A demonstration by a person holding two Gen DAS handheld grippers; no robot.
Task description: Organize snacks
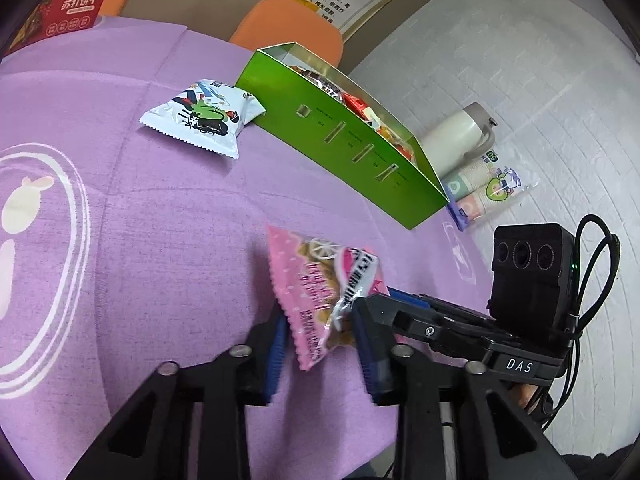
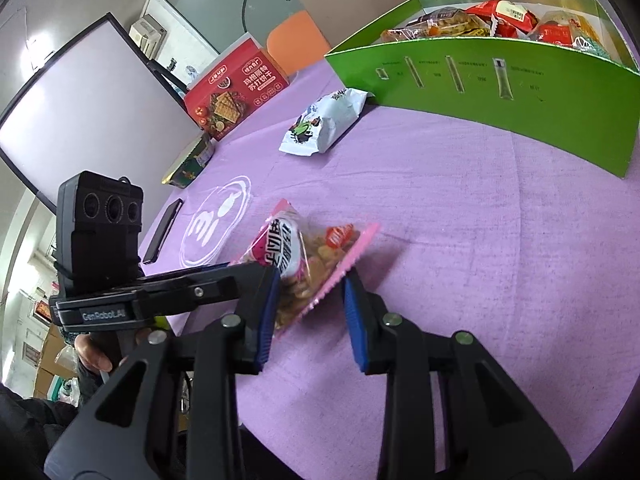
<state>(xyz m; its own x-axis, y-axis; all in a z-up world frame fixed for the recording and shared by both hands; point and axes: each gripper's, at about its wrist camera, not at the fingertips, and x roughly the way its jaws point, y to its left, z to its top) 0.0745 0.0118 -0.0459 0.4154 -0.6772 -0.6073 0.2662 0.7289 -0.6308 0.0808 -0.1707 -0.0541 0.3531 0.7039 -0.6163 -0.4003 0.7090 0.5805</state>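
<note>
The pink snack packet (image 1: 320, 292) is sitting right between both tools, out over the near part of the tabletop (image 1: 160, 220) and well short of the green box (image 1: 352, 148) where the other snacks are already piled. It's tilted with one corner down, and the shadow under it makes me think it's lifted off the purple cloth.

My big worry is that it drops or gets yanked. With two tools on one crinkly bag, if I pull them apart before one has a solid bite, it slides out. If both are biting, I could tear the film or crush the crackers inside. The serrated seam is a thin, slippery thing to hang on to.

Left gripper (image 1: 322, 344): jaws partway apart, packet between them and touching both blue pads. I can't tell if it's truly clamped.

Right gripper (image 2: 310, 316): same deal. The jaws are partway apart, one pad against the bulging side and the other at the serrated edge. I can't tell which tool carries the weight.

The white snack packet (image 1: 200, 116) lies just beside the box's corner, still waiting.
</note>
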